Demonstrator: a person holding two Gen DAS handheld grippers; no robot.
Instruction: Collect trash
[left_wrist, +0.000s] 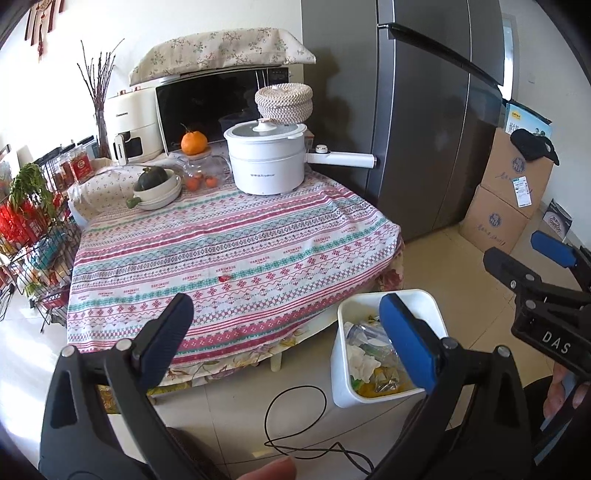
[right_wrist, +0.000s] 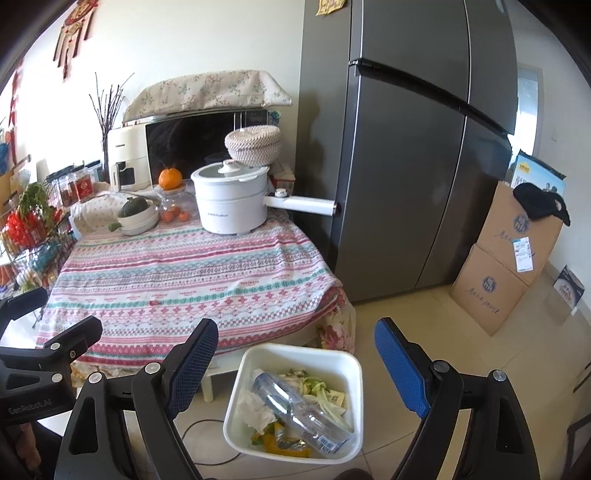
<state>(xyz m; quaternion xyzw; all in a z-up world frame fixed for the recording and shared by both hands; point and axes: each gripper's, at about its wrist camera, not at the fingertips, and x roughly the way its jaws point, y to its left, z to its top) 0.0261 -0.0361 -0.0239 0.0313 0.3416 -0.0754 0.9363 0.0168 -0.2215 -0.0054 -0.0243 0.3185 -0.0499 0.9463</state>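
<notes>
A white square trash bin stands on the floor by the table's front right corner; it also shows in the left wrist view. Inside lie a clear plastic bottle, crumpled white tissue and food scraps and wrappers. My right gripper is open and empty, held above the bin. My left gripper is open and empty, over the table's front edge, left of the bin. A small red scrap lies on the patterned tablecloth; it also shows in the right wrist view.
A white electric pot, an orange on a glass jar, bowls with a squash, a microwave and an air fryer stand at the table's back. A grey fridge, cardboard boxes, a wire rack and a floor cable surround it.
</notes>
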